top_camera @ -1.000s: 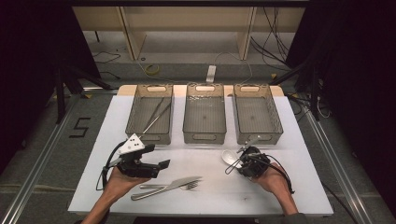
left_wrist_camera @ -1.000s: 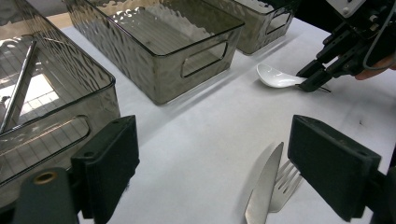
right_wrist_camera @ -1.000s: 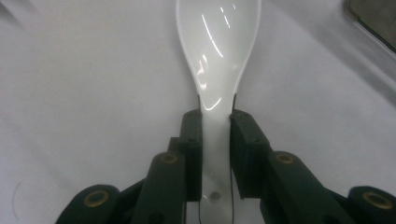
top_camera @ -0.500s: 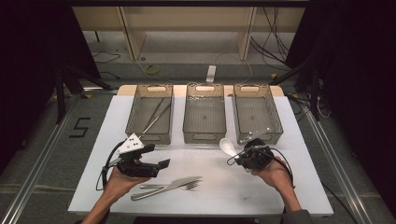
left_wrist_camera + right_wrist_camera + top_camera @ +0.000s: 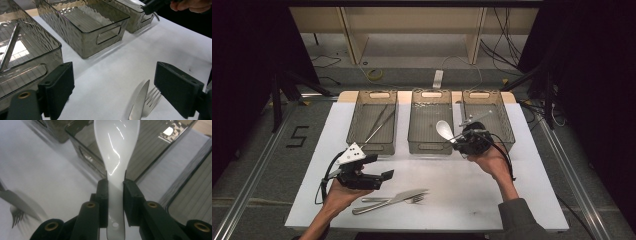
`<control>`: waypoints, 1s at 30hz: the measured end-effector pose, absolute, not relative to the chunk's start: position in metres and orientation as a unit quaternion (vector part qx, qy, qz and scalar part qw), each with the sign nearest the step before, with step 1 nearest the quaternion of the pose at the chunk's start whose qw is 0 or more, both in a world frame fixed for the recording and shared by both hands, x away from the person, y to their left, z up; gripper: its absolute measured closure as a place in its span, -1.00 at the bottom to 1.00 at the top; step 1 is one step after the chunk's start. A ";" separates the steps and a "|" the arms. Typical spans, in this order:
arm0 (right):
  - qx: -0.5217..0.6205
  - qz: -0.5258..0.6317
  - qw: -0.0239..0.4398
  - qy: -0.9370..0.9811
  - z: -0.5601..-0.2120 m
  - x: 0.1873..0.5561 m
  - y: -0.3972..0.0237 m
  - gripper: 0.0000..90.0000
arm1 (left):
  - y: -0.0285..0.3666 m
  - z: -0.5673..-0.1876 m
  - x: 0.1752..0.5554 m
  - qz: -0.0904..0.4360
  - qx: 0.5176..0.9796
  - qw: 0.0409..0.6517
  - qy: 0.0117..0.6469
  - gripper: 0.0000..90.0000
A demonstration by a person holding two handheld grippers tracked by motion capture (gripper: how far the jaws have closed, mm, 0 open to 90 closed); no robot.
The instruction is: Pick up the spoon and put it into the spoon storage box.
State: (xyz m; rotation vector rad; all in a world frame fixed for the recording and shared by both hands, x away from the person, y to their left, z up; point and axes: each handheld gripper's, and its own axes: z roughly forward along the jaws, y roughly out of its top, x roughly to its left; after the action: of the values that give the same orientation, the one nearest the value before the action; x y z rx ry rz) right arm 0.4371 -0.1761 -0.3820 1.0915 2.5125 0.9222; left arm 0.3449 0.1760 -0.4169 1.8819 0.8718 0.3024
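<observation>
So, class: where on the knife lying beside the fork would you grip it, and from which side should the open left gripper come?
Probably from above, jaws across the knife handle end, left of the fork tines: it lies flat and there it lies clear of them. The left gripper is nearest.

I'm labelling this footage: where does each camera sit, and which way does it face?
High view: above the table's near side, looking forward and down on three smoky plastic bins; both forearms show.
Left gripper view: rides the left gripper, open jaws facing the steel knife and fork.
Right gripper view: rides the right gripper, clamping a white ceramic spoon.
All share the knife and fork.
</observation>
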 end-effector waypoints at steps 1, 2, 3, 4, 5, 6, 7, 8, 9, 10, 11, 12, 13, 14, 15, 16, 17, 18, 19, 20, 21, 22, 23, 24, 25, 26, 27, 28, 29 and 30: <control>0.376 0.316 0.126 0.862 -0.381 0.440 -0.173 0.70 | 0.176 -0.417 0.345 0.126 0.778 0.499 0.360 -0.65; 0.376 0.316 0.126 0.862 -0.381 0.443 -0.170 0.70 | 0.176 -0.417 0.345 0.126 0.778 0.500 0.360 -0.65; 0.375 0.317 0.127 0.862 -0.380 0.446 -0.168 0.70 | 0.176 -0.417 0.345 0.127 0.777 0.501 0.361 -0.65; 0.376 0.317 0.129 0.861 -0.380 0.448 -0.165 0.70 | 0.176 -0.417 0.345 0.127 0.777 0.500 0.361 -0.65; 0.376 0.318 0.128 0.861 -0.379 0.451 -0.163 0.70 | 0.176 -0.417 0.345 0.127 0.776 0.501 0.361 -0.65; 0.376 0.319 0.128 0.860 -0.379 0.454 -0.161 0.70 | 0.176 -0.417 0.345 0.128 0.776 0.502 0.361 -0.65; 0.379 0.322 0.126 0.859 -0.379 0.456 -0.159 0.70 | 0.176 -0.417 0.345 0.128 0.776 0.502 0.361 -0.65; 0.380 0.326 0.123 0.857 -0.379 0.459 -0.158 0.70 | 0.177 -0.417 0.345 0.128 0.776 0.502 0.360 -0.65; 0.382 0.326 0.122 0.856 -0.379 0.461 -0.156 0.70 | 0.177 -0.417 0.345 0.128 0.776 0.502 0.360 -0.65; 0.383 0.326 0.125 0.855 -0.378 0.464 -0.155 0.70 | 0.177 -0.417 0.345 0.128 0.776 0.503 0.360 -0.65; 0.384 0.326 0.124 0.855 -0.378 0.466 -0.153 0.70 | 0.177 -0.416 0.345 0.129 0.776 0.502 0.360 -0.65; 0.384 0.327 0.124 0.854 -0.377 0.468 -0.152 0.70 | 0.177 -0.417 0.345 0.129 0.773 0.504 0.362 -0.65; 0.384 0.328 0.124 0.854 -0.377 0.470 -0.150 0.70 | 0.177 -0.417 0.345 0.129 0.773 0.504 0.363 -0.65; 0.384 0.330 0.124 0.854 -0.376 0.472 -0.148 0.70 | 0.177 -0.416 0.345 0.130 0.773 0.504 0.361 -0.65; 0.384 0.330 0.123 0.854 -0.375 0.474 -0.147 0.70 | 0.177 -0.416 0.345 0.130 0.772 0.506 0.362 -0.65; 0.385 0.329 0.124 0.853 -0.374 0.477 -0.146 0.70 | 0.177 -0.416 0.345 0.130 0.772 0.506 0.362 -0.65; 0.386 0.328 0.125 0.853 -0.374 0.479 -0.144 0.70 | 0.177 -0.416 0.345 0.129 0.772 0.506 0.362 -0.65; 0.389 0.326 0.127 0.852 -0.373 0.482 -0.143 0.70 | 0.177 -0.416 0.344 0.129 0.773 0.506 0.361 -0.65; 0.391 0.329 0.127 0.850 -0.373 0.486 -0.142 0.70 | 0.177 -0.416 0.344 0.129 0.774 0.504 0.360 -0.65; 0.393 0.329 0.127 0.849 -0.372 0.488 -0.141 0.70 | 0.177 -0.416 0.344 0.129 0.775 0.504 0.360 -0.65; 0.395 0.328 0.127 0.849 -0.373 0.491 -0.139 0.70 | 0.177 -0.416 0.345 0.128 0.775 0.504 0.359 -0.65; 0.397 0.325 0.126 0.849 -0.373 0.494 -0.137 0.70 | 0.176 -0.417 0.345 0.128 0.775 0.504 0.359 -0.65; 0.398 0.324 0.126 0.849 -0.373 0.497 -0.136 0.70 | 0.177 -0.416 0.345 0.128 0.775 0.504 0.359 -0.65; 0.400 0.323 0.125 0.848 -0.373 0.500 -0.134 0.70 | 0.177 -0.416 0.345 0.129 0.775 0.504 0.359 -0.65; 0.403 0.323 0.125 0.847 -0.374 0.502 -0.133 0.70 | 0.177 -0.416 0.345 0.128 0.775 0.504 0.359 -0.65; 0.405 0.323 0.126 0.846 -0.374 0.505 -0.131 0.70 | 0.177 -0.417 0.345 0.128 0.773 0.506 0.361 -0.65; 0.407 0.324 0.126 0.845 -0.374 0.507 -0.130 0.70 | 0.177 -0.417 0.345 0.127 0.773 0.507 0.361 -0.65; 0.410 0.324 0.124 0.844 -0.374 0.509 -0.129 0.70 | 0.177 -0.417 0.345 0.127 0.772 0.507 0.362 -0.65; 0.411 0.324 0.124 0.843 -0.374 0.510 -0.127 0.70 | 0.177 -0.417 0.345 0.127 0.772 0.507 0.362 -0.65; 0.411 0.324 0.124 0.843 -0.374 0.511 -0.126 0.70 | 0.177 -0.417 0.345 0.127 0.772 0.507 0.362 -0.65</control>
State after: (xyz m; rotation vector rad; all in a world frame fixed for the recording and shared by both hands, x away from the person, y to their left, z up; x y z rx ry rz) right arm 0.5109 -0.1258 -0.3736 1.1975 2.4581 0.9438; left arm 0.3447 0.1767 -0.4167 1.8614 0.8718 0.3068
